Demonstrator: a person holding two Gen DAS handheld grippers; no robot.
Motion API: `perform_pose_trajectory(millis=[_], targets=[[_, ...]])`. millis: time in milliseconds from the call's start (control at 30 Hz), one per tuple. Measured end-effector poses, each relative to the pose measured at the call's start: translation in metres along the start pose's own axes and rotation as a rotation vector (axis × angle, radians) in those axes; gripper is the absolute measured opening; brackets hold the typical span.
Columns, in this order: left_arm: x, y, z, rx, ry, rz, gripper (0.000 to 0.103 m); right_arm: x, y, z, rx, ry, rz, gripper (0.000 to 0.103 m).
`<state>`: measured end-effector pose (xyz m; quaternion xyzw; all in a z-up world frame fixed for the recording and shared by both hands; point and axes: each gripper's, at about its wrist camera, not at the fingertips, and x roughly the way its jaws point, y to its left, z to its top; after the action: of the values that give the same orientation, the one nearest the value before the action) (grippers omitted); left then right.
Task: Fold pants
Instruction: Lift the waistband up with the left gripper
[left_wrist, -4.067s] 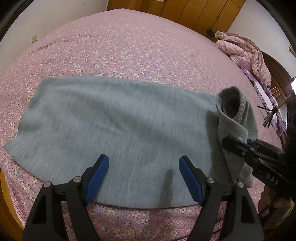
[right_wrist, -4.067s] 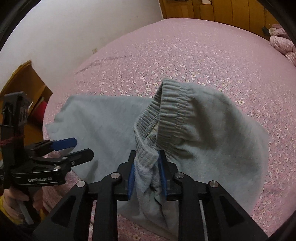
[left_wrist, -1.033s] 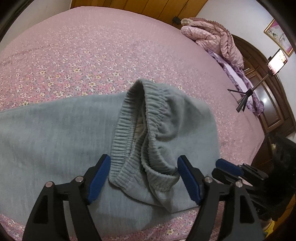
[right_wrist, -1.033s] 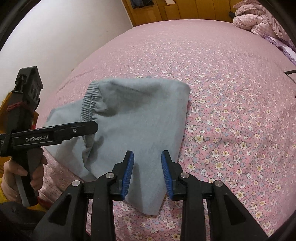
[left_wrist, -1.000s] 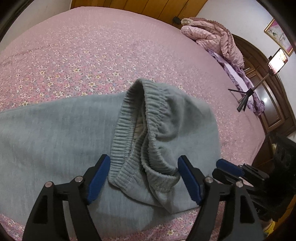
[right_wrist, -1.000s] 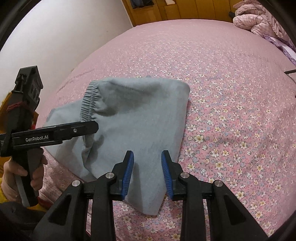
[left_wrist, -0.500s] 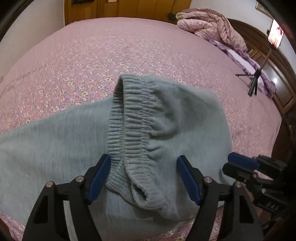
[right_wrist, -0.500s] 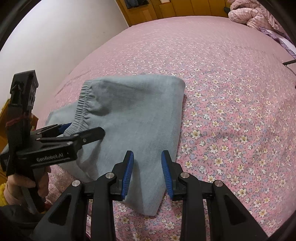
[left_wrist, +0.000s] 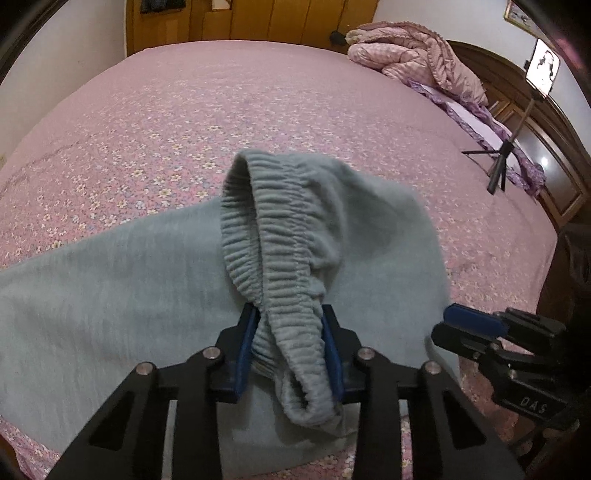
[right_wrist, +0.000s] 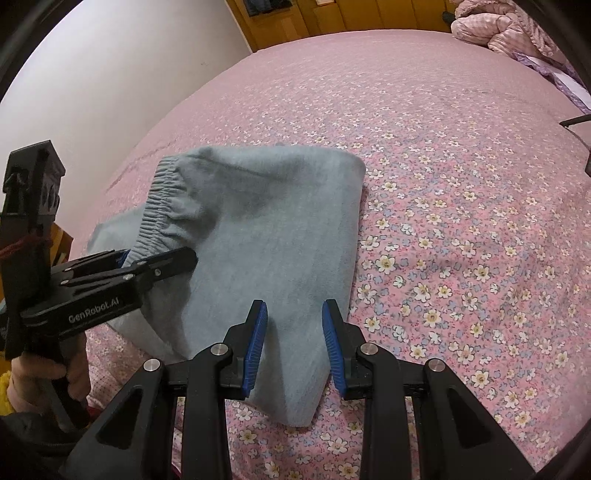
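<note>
1. The left gripper (left_wrist: 290, 345) has just been closing, and its blue pads (left_wrist: 244, 352) now pinch the ribbed waistband (left_wrist: 273, 258) of the grey pants (left_wrist: 110, 288), with the bunched band squeezed between them.
2. In the right wrist view the right gripper (right_wrist: 293, 341) hangs over the near corner of the folded pants (right_wrist: 273, 240); its jaws stand partly apart with flat cloth seen between them, and the pads do not appear to press on anything.
3. A hand (right_wrist: 48, 373) at the left edge of that view holds the handle of the left gripper (right_wrist: 162, 264), whose tips reach the waistband (right_wrist: 162, 206).
4. The pants lie near the front edge of a bed (left_wrist: 221, 110) with a pink flowered sheet, one part folded over the rest.
5. Farther off, a rumpled pink quilt (left_wrist: 413, 55) sits at the bed's far right corner.
6. To the right, a phone on a tripod (left_wrist: 517, 122) stands before a dark wooden headboard (left_wrist: 546, 147).
7. Wooden wardrobe doors (left_wrist: 258, 18) line the back wall.
</note>
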<state>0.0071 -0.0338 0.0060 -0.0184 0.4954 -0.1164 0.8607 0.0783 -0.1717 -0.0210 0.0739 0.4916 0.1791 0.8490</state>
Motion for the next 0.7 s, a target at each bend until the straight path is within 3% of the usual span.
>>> perform_pose_trajectory(millis=[200,333,700], targets=[[0.008,-0.002,0.001,0.007,0.015,-0.011,0.038,-0.009,-0.002,0.0,0.009,-0.006,-0.015,0.032],[0.003,0.003,0.003,-0.008,0.006,-0.042,0.029,-0.015,-0.005,0.001,0.017,-0.016,-0.022,0.032],[-0.051,0.011,0.002,-0.003,-0.075,-0.139,0.027,-0.032,0.005,0.0,-0.002,-0.041,-0.031,0.032]])
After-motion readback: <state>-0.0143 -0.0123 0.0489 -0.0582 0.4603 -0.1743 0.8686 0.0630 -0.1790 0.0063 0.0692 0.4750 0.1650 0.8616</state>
